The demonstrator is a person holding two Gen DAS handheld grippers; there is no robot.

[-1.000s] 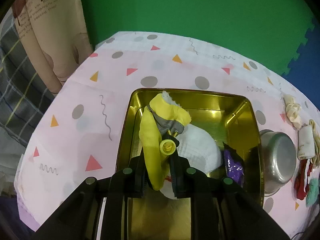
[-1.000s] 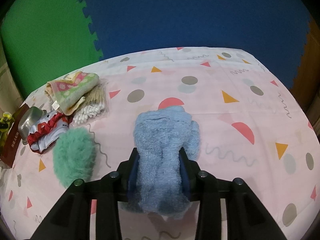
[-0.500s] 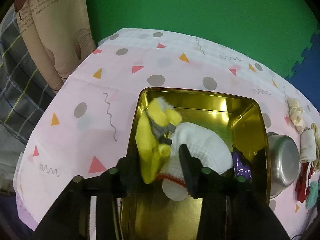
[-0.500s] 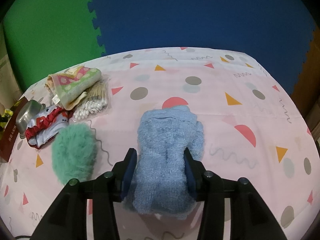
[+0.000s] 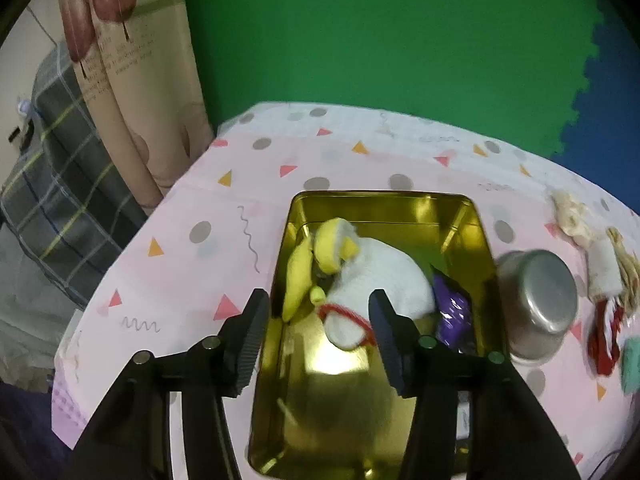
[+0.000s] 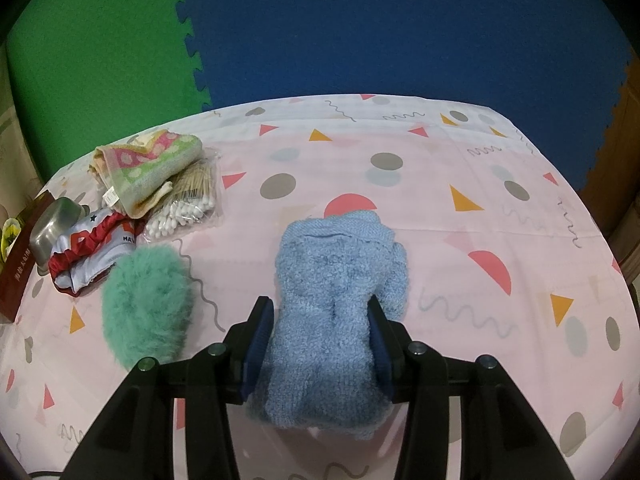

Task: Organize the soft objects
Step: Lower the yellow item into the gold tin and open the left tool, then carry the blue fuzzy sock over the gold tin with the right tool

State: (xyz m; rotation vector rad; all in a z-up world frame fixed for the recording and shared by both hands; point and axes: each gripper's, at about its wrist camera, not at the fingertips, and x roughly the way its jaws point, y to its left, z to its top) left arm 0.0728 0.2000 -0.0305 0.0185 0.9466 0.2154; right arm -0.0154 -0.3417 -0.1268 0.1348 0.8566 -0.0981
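Note:
A gold tin (image 5: 384, 204) holds a yellow sock (image 5: 298, 276), a white sock with red trim (image 5: 384, 276) and a purple packet (image 5: 452, 312). My left gripper (image 5: 320, 304) hovers above the tin's near half. Its jaws are opening and hold nothing. In the right wrist view a fluffy blue sock (image 6: 340, 280) lies on the pink tablecloth. My right gripper (image 6: 320, 312) straddles its near end, both pads against its sides, and the pile bulges out below them.
Left of the blue sock lie a green fluffy sock (image 6: 146, 312), a red-and-white cloth (image 6: 92, 248), a bag of cotton swabs (image 6: 184, 208), a folded towel (image 6: 148, 160) and a steel bowl (image 6: 56, 224). The bowl (image 5: 540, 304) sits right of the tin.
The left gripper opened, let the yellow sock drop into the tin beside the white sock, and drew back and up. The right jaws widened slightly around the blue sock.

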